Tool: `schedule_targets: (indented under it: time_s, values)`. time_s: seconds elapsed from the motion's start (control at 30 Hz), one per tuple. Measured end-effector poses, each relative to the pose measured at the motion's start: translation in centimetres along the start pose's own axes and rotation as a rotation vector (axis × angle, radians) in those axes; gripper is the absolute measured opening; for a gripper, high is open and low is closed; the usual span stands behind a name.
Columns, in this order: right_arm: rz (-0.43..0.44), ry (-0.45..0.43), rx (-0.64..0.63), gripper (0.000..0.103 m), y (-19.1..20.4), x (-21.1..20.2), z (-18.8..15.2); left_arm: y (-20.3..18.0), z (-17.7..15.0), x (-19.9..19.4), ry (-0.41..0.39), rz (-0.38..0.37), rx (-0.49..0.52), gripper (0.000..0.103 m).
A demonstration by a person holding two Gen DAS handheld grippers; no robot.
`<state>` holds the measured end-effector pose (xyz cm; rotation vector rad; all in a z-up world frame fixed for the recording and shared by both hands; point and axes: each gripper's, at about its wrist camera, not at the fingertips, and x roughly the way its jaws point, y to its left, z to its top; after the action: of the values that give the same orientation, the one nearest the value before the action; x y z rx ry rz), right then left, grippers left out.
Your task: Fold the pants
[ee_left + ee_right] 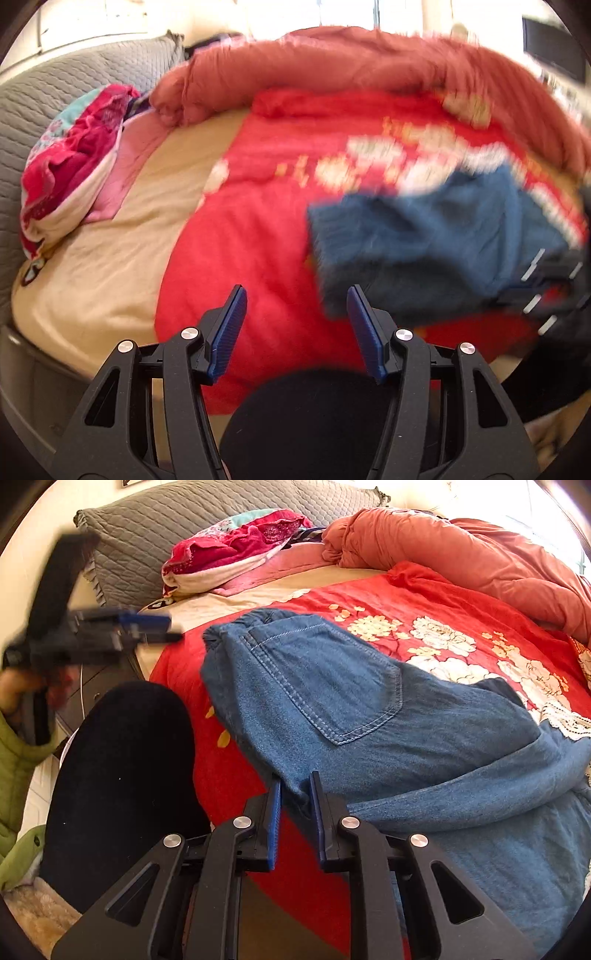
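My right tool (294,794) pinches edge of blue denim pants (369,716), long axis running away rightward. Left tool (297,310) half-spread, empty, left of pants on red floral bedspread (369,598).

Each camera sits on its own gripper and looks forward and down, close over the bed (92,266). Both views share the red blanket (369,598) and the blue pants (369,709).

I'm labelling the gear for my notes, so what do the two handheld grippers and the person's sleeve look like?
Both the left gripper and right gripper are matte black frames with triangular cut-outs, round silver pivot bolts and ribbed blue pads. No cables or markings show. The person wears a green padded sleeve.
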<state>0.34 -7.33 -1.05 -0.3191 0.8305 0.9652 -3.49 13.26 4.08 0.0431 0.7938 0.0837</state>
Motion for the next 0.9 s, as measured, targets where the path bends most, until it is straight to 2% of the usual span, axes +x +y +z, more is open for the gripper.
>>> schedule_targets:
  time_s: [0.07, 0.1, 0.2, 0.23, 0.33, 0.4, 0.47, 0.6, 0.63, 0.7, 0.77, 0.87, 0.9]
  values:
    - [0.0, 0.001, -0.006, 0.015, 0.1, 0.0, 0.0, -1.3, 1.8, -0.6, -0.045, -0.07, -0.005, 0.049]
    - [0.006, -0.002, 0.003, 0.015, 0.0, -0.1, 0.0, -2.6, 2.8, -0.5, -0.057, -0.129, 0.001, 0.049]
    - [0.02, -0.004, 0.031, 0.015, -0.5, -0.3, -0.1, -5.4, 4.5, 1.5, -0.03, -0.201, 0.036, 0.046]
    - [0.021, -0.003, 0.037, 0.015, -0.5, -0.5, -0.3, -6.1, 4.7, 2.6, -0.005, -0.205, 0.051, 0.045]
    - [0.037, -0.015, 0.055, 0.015, -0.7, -2.0, -0.7, -7.4, 3.9, 6.2, 0.1, -0.126, 0.093, 0.041]
    - [0.061, -0.046, 0.076, 0.015, -1.1, -3.7, -0.9, -7.2, 2.9, 7.8, 0.168, -0.119, 0.07, 0.041]
    - [0.033, -0.089, 0.092, 0.02, -1.7, -5.3, -0.8, -6.7, 2.8, 7.9, 0.181, -0.132, 0.045, 0.041]
    - [-0.014, -0.137, 0.151, 0.02, -3.8, -6.3, 0.4, -7.0, 2.5, 8.4, 0.216, -0.112, 0.074, 0.041]
    - [-0.023, -0.134, 0.157, 0.02, -4.1, -6.1, 0.7, -7.1, 2.3, 8.5, 0.221, -0.104, 0.084, 0.041]
    - [-0.032, -0.121, 0.169, 0.034, -4.7, -5.0, 1.4, -7.1, 2.2, 8.3, 0.22, -0.1, 0.089, 0.041]
    - [-0.039, -0.09, 0.18, 0.035, -5.0, -3.6, 1.7, -7.0, 2.0, 8.5, 0.224, -0.101, 0.086, 0.041]
    - [-0.088, 0.028, 0.217, 0.035, -5.7, -0.6, 0.6, -7.0, 2.0, 8.8, 0.237, -0.103, 0.086, 0.041]
    - [-0.083, 0.04, 0.232, 0.035, -6.1, 0.1, -0.1, -7.0, 2.0, 8.9, 0.24, -0.108, 0.083, 0.042]
